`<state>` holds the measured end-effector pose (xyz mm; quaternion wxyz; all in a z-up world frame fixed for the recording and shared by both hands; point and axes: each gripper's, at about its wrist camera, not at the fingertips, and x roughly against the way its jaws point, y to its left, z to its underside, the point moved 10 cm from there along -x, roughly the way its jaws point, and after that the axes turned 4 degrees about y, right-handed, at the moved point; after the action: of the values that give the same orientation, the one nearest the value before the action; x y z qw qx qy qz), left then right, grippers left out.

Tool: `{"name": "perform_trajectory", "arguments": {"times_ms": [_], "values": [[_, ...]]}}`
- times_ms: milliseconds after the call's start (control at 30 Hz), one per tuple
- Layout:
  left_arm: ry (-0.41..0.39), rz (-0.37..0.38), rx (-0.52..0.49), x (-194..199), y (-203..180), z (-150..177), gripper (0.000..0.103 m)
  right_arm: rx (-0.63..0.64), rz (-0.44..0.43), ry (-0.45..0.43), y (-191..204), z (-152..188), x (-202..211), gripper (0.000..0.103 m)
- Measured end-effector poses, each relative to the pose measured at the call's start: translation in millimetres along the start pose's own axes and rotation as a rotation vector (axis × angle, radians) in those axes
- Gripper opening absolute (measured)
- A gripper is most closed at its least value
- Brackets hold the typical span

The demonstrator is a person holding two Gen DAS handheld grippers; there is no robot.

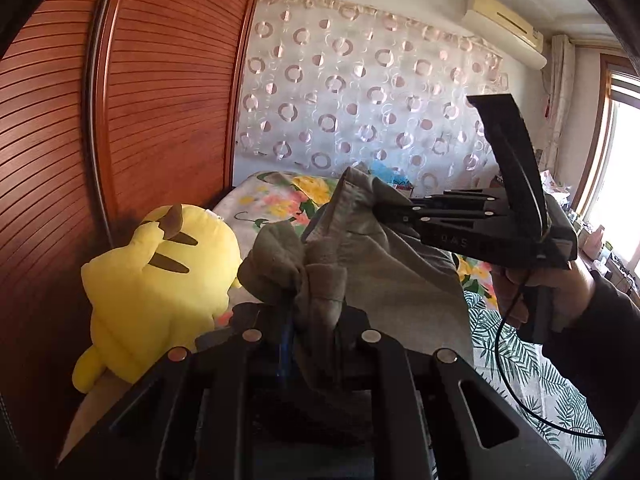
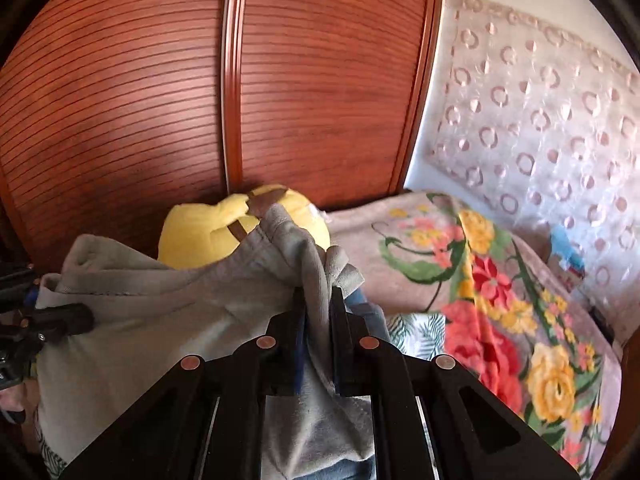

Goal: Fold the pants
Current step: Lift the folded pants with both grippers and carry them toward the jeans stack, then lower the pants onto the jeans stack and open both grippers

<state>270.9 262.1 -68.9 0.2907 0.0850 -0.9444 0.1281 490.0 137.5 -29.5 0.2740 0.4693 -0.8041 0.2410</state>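
Pants held up between both grippers

Pants, grey, hang stretched above the bed, clear of the floral blanket. Left gripper is clamped narrow on one bunched edge; right gripper pinches another edge. A yellow plush toy sits by the wooden wardrobe.

Black right gripper with copper-coloured rivets, black cable, dark sleeve.

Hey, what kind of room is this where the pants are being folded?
Most likely a bedroom in a home. A bed with a floral blanket sits beside a slatted wooden wardrobe, a yellow plush toy rests on the bed, and an air conditioner hangs above a patterned curtain.
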Motion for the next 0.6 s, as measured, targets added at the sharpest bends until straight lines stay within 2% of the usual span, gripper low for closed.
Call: {"name": "perform_trajectory", "arguments": {"times_ms": [100, 167, 233, 333, 433, 500, 567, 600], "values": [[0.004, -0.004, 0.003, -1, 2, 1, 0.016, -0.035, -0.003, -0.003, 0, -3, 6, 0.017], [0.006, -0.003, 0.008, 1, 3, 2, 0.017, -0.060, 0.005, -0.027, 0, -7, 15, 0.032], [0.015, -0.002, 0.019, 2, 5, 2, 0.018, -0.080, 0.005, -0.055, 1, -10, 27, 0.037], [0.018, 0.004, 0.017, 9, 3, 2, 0.020, -0.094, -0.028, -0.084, 9, -11, 43, 0.037], [0.009, -0.008, 0.004, 17, 1, 2, 0.026, -0.057, -0.055, -0.089, 26, -7, 49, 0.037], [-0.006, -0.023, -0.013, 24, -1, 1, 0.034, -0.047, -0.057, -0.067, 31, 1, 46, 0.037], [-0.019, -0.028, -0.022, 29, -2, 1, 0.050, -0.051, -0.055, -0.047, 29, 9, 39, 0.037], [-0.024, -0.028, -0.027, 31, -2, 1, 0.051, -0.063, -0.045, -0.040, 27, 11, 36, 0.037]]}}
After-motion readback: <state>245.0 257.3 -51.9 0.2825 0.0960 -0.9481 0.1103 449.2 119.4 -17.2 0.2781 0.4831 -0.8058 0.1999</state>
